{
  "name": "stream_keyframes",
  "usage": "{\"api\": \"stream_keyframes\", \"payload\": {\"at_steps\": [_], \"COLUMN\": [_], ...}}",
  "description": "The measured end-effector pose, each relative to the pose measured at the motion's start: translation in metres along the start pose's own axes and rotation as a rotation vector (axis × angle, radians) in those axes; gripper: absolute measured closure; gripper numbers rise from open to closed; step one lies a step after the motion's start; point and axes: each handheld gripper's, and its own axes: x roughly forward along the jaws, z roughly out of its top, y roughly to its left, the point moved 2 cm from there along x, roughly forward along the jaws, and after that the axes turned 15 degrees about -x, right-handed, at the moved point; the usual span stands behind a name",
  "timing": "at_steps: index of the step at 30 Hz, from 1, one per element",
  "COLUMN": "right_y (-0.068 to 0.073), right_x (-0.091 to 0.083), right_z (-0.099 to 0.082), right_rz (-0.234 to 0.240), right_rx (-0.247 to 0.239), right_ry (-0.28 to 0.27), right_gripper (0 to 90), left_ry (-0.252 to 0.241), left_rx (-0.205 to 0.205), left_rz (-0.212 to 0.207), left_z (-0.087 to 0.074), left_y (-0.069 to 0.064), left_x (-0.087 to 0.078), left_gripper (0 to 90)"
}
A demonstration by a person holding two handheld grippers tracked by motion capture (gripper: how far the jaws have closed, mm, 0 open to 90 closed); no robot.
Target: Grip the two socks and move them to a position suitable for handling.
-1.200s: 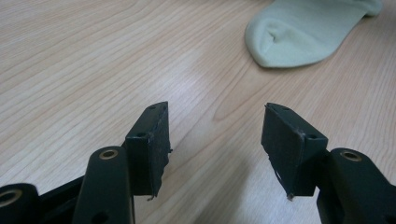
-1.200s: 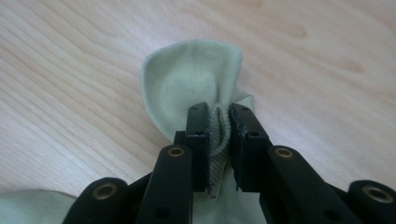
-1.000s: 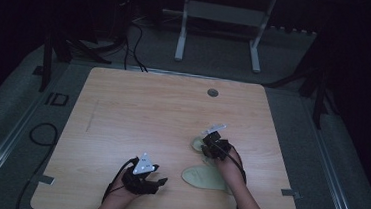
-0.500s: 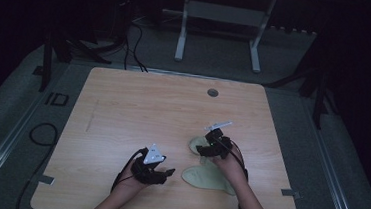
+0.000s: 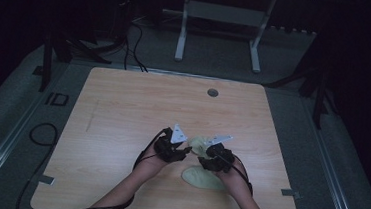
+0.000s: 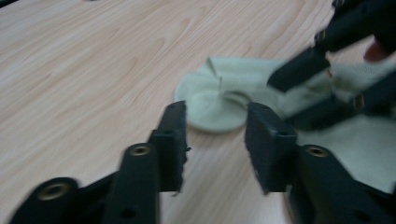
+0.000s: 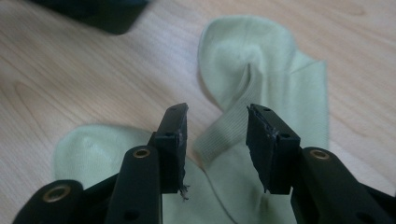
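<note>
Legibly, "ID" marking (image 5: 56, 99); both claws (image 6: 215, 133) (image 7: 215, 140) wide over pale socks (image 7: 261, 70).

The one readable marking is "ID" (image 5: 56, 99), in dark letters on the grey floor beside the table's (image 5: 123, 109) left edge, in the high view; it lies well to the left of both pairs of jaws and farther from the person. Nothing between or around the jaws in the gripper views bears any lettering.
</note>
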Motion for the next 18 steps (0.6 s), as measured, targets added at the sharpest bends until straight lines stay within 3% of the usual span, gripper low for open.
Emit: {"api": "stream_keyframes", "payload": {"at_steps": [3, 7, 12, 15, 18], "right_y": [0.002, 0.004, 0.004, 0.002, -0.002], "right_x": [0.003, 0.006, 0.012, 0.013, 0.013], "right_z": [-0.003, -0.005, -0.009, -0.011, -0.011], "right_rz": [-0.002, -0.003, -0.008, 0.004, 0.0], "right_rx": [-0.003, -0.017, -0.04, -0.027, -0.019], "right_ry": [-0.002, -0.001, 0.041, 0.042, 0.047], "right_gripper": [58.1, 58.1, 58.3, 65.1, 78.7], "left_ry": [0.01, 0.019, 0.107, 0.126, 0.126], "left_rx": [0.005, 0.045, 0.097, 0.089, 0.071], "left_rz": [0.008, 0.058, 0.09, 0.082, 0.065], "left_z": [0.008, 0.011, -0.001, -0.005, -0.006], "left_y": [0.0, -0.001, 0.0, 0.002, 0.005], "left_x": [0.016, 0.037, 0.055, 0.059, 0.057], "left_gripper": [70.5, 81.6, 87.0, 88.8, 88.9]}}
